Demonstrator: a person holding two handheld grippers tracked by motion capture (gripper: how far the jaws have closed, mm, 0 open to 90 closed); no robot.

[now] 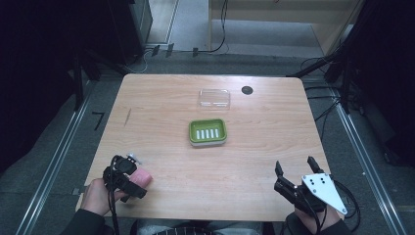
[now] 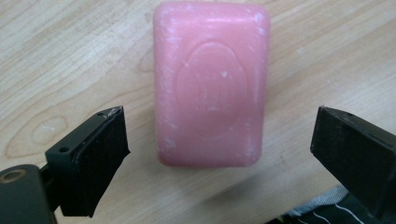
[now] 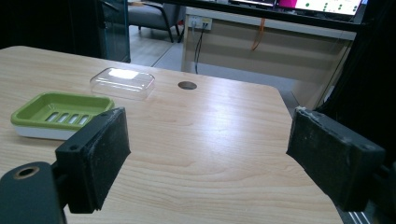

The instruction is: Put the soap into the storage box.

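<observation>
soap [image 2: 211,84] lies flat on the wooden table [image 1: 254,147] at the near left corner — a pink bar with a stamp pressed into its top. the left gripper [image 1: 128,179] is right over it, and in the left gripper view its two black jaws stand wide, one on each side of the bar, not touching it. the left hand [image 1: 98,195] holds that gripper at the table's near edge.

in the middle of the table sits a green soap dish [image 1: 208,132] with slots in its floor. a clear plastic lid [image 1: 214,98] lies just behind it, farther away, and a small dark hole [image 1: 247,90] is in the table to the right of the lid.

the right gripper [image 1: 295,172] is at the near right corner, well apart from the dish — its jaws are spread wide with only bare table between them.
</observation>
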